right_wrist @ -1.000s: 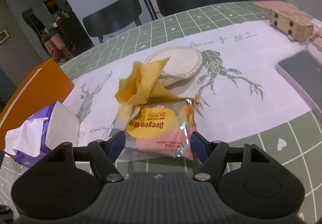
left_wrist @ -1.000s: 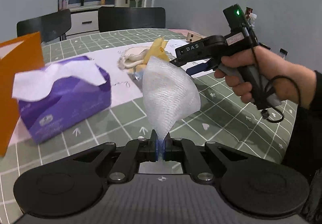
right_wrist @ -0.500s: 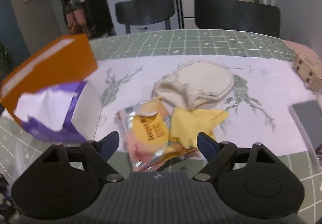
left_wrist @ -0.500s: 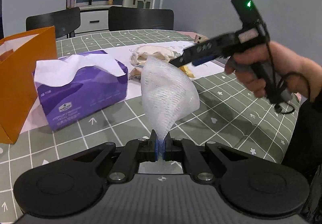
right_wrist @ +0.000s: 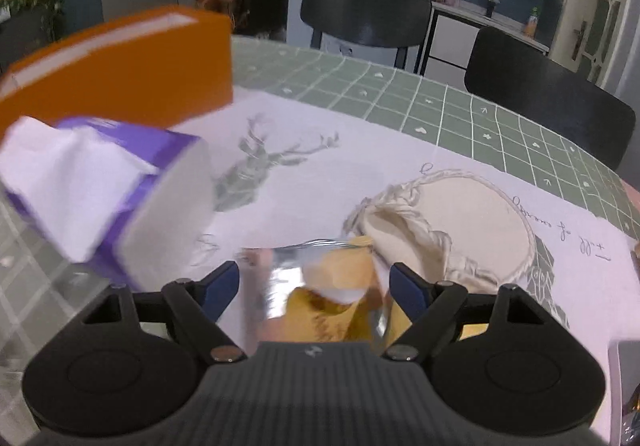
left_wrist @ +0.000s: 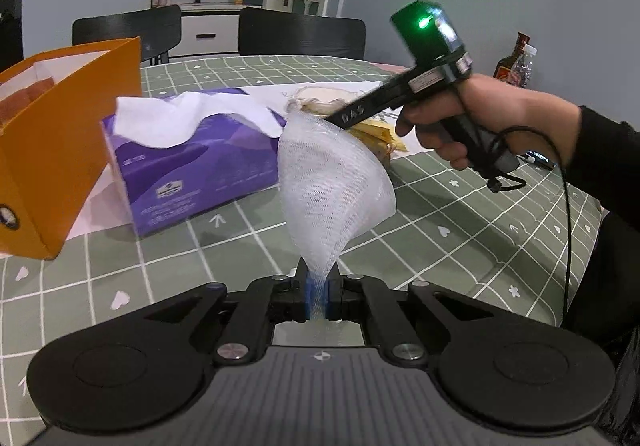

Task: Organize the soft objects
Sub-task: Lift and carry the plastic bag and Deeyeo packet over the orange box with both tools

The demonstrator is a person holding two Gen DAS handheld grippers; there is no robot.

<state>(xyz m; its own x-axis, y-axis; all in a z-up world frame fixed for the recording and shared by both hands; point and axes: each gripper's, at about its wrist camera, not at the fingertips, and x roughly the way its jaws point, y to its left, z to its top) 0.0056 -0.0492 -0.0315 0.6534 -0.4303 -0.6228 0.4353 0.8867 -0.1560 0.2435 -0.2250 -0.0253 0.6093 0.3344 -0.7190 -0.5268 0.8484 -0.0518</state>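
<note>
My left gripper point(left_wrist: 318, 296) is shut on a white mesh cloth point(left_wrist: 332, 185) and holds it above the green checked table. My right gripper point(right_wrist: 316, 286) is open, low over a silver and yellow snack packet point(right_wrist: 320, 286) that lies between its fingers beside a yellow cloth point(right_wrist: 472, 330). A cream drawstring pouch point(right_wrist: 464, 221) lies just beyond. In the left wrist view the right gripper's body point(left_wrist: 400, 97) reaches over the yellow cloth point(left_wrist: 380, 133). An open orange box point(left_wrist: 60, 149) stands at the left.
A purple tissue box point(left_wrist: 192, 165) with a white tissue pulled up stands between the orange box and the soft things, also near left in the right wrist view point(right_wrist: 120, 201). Black chairs point(right_wrist: 548, 97) stand behind the table. Bottles point(left_wrist: 516, 61) stand at the far right.
My right gripper has swung left and dropped lower over the snack packet, still open. My left gripper has kept its hold on the mesh cloth and turned left, bringing the orange box into view.
</note>
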